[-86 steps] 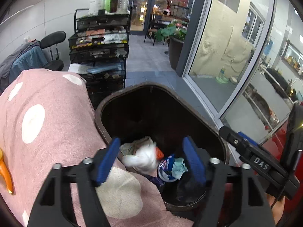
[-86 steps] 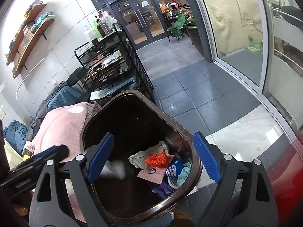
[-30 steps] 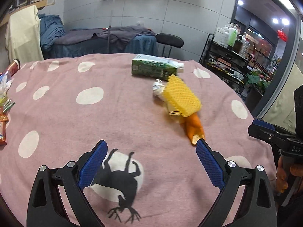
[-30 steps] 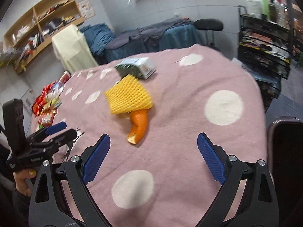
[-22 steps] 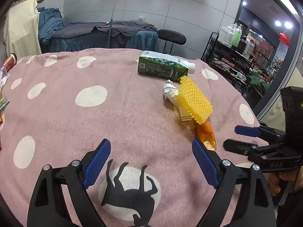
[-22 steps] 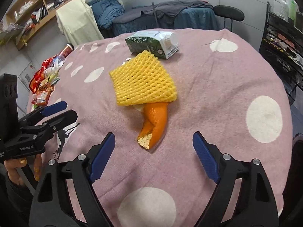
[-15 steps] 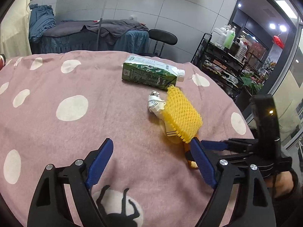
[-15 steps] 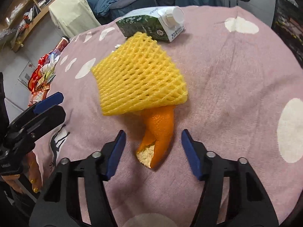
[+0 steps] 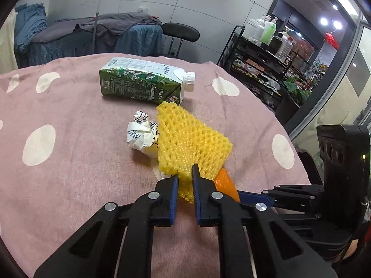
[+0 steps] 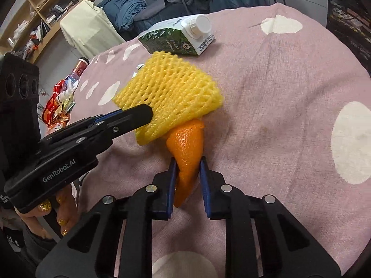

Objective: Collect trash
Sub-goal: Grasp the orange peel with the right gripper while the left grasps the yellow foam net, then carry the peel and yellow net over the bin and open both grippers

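A yellow foam fruit net [image 9: 190,143] lies on the pink dotted tablecloth [image 9: 69,162], partly over an orange peel [image 9: 226,184]. My left gripper [image 9: 185,180] is shut on the near edge of the foam net. My right gripper [image 10: 187,173] is shut on the orange peel [image 10: 187,153], just below the foam net [image 10: 171,97]. A crumpled white paper ball [image 9: 141,134] lies left of the net. A green milk carton [image 9: 143,84] lies on its side behind it; it also shows in the right wrist view [image 10: 178,38].
Snack wrappers and a bottle [image 10: 62,97] lie at the far left of the table. A black chair [image 9: 180,33], a covered bed and a wire rack with bottles [image 9: 266,46] stand beyond the table. The table edge drops off at the right.
Both grippers moved from the trash bin back to the table, came in on the pile and closed: the left on the foam net, the right on the orange peel.
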A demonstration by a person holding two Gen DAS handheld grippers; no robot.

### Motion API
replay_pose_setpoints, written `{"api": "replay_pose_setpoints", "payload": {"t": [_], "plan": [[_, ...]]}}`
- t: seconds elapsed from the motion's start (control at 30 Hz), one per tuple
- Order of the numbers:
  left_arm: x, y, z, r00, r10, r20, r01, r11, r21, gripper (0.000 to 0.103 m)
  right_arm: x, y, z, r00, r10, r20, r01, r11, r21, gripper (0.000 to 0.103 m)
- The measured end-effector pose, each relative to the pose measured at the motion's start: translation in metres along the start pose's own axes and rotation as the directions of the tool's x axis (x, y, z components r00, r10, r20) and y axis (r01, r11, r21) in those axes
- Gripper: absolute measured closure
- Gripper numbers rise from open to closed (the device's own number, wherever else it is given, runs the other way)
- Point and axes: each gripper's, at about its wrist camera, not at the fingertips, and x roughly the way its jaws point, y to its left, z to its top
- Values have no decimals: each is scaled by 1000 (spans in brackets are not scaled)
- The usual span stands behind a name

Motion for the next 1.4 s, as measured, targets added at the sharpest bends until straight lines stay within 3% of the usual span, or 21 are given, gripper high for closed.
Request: {"api": "replay_pose_setpoints", "payload": {"t": [0.43,0.63,0.83,1.17,1.4], "plan": [[-78,-21,-27,987,38,154,-32,999,-35,93,-76,-9,-38,985,-25,169,26,1000,-2,82],[-90,-42,-35,980,45,192,-41,999,-24,93,-111,-24,-61,972,-12,235,7,1000,23,82],[-93,-75,-39,978,-4,207,-1,1000,24,93,-141,-43,-83,947,-27,319,-11,993,118,82],[-75,-121,-44,979,-104,177,86,991,106,93,-189,-98,-127,899,-173,403,61,959,277,82],[-59,-155,-48,977,-160,141,138,978,155,93,-201,-138,-152,879,-285,383,132,916,379,82]]}}
